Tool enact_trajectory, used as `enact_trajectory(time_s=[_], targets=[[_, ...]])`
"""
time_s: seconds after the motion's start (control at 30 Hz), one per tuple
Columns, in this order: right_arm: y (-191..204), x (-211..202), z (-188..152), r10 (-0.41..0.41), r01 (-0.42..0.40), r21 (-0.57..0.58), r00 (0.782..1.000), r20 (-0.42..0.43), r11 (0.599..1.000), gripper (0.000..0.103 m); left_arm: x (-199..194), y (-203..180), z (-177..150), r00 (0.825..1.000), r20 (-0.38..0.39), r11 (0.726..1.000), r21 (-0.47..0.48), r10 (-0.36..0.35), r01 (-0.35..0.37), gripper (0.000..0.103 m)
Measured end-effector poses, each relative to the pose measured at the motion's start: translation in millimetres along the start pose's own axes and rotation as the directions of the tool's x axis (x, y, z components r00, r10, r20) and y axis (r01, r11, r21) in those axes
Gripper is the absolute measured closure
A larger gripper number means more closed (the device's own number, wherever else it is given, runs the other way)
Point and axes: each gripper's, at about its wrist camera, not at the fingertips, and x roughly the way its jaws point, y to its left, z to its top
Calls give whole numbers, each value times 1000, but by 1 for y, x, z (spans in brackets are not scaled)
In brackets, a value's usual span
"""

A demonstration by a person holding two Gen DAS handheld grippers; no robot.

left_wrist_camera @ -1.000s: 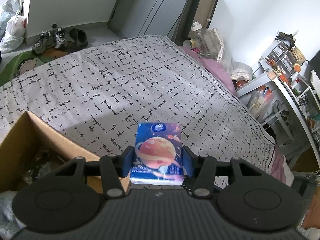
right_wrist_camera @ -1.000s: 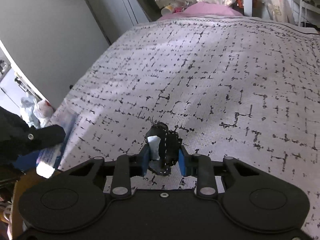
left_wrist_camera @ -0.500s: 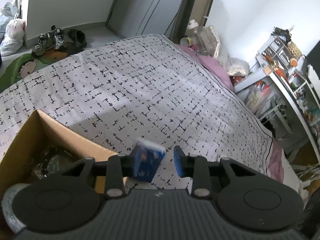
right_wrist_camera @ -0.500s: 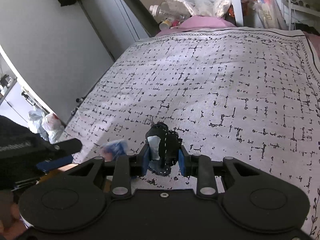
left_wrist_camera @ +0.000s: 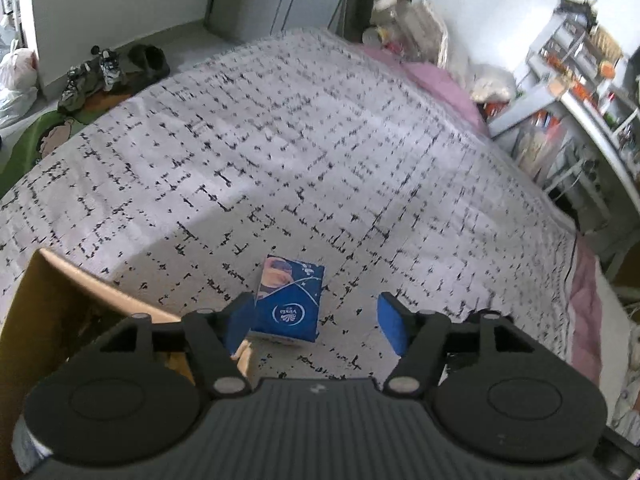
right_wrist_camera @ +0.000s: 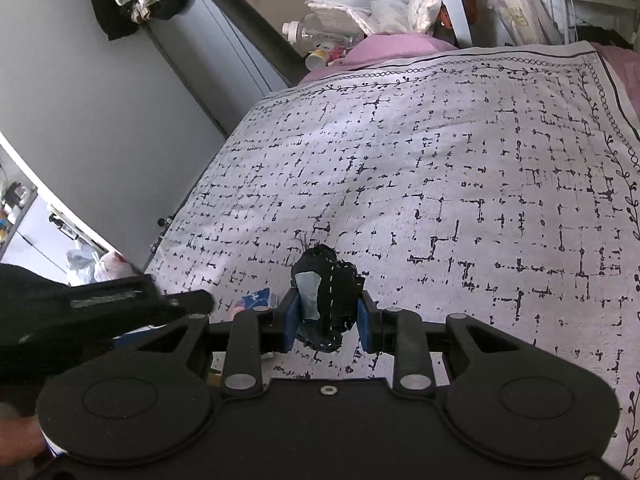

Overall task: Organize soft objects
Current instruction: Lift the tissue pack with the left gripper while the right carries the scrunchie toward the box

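Note:
A blue tissue pack (left_wrist_camera: 289,298) with a planet print lies on the patterned bedspread (left_wrist_camera: 280,160), just beyond the corner of the cardboard box (left_wrist_camera: 92,292). My left gripper (left_wrist_camera: 316,320) is open and empty, its jaws wide apart above the pack. The pack also shows in the right wrist view (right_wrist_camera: 256,299), beside the left gripper's body (right_wrist_camera: 120,304). My right gripper (right_wrist_camera: 326,320) is shut on a black fabric piece (right_wrist_camera: 328,296) with white stitching, held above the bedspread (right_wrist_camera: 440,180).
The cardboard box holds dark items inside. Shoes (left_wrist_camera: 92,72) and plastic bags (left_wrist_camera: 16,80) lie on the floor beyond the bed. Shelves with clutter (left_wrist_camera: 580,80) stand at the right. Bottles and bags (right_wrist_camera: 340,28) sit past the bed's head.
My left gripper has opened and let go of the tissue pack, which dropped onto the bedspread next to the box. My right gripper still holds the black fabric and has tilted up.

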Motion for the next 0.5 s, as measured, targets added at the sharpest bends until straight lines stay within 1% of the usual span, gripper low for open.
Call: enact_trajectory(time_s=[0.13, 0.27, 0.4, 0.5], targets=[[-5, 0, 4, 20, -20, 20, 1000, 2, 1000, 74, 22, -4, 8, 998, -49, 998, 47, 46, -44, 36], [-10, 2, 10, 37, -37, 42, 999, 3, 998, 74, 42, -8, 15, 992, -103, 996, 72, 68, -60, 36], [-15, 5, 12, 50, -49, 63, 999, -4, 997, 74, 61, -14, 18, 984, -143, 990, 110, 102, -87, 36], [-18, 7, 13, 57, -56, 73, 998, -8, 996, 73, 73, -17, 19, 978, -157, 985, 132, 135, -115, 36]])
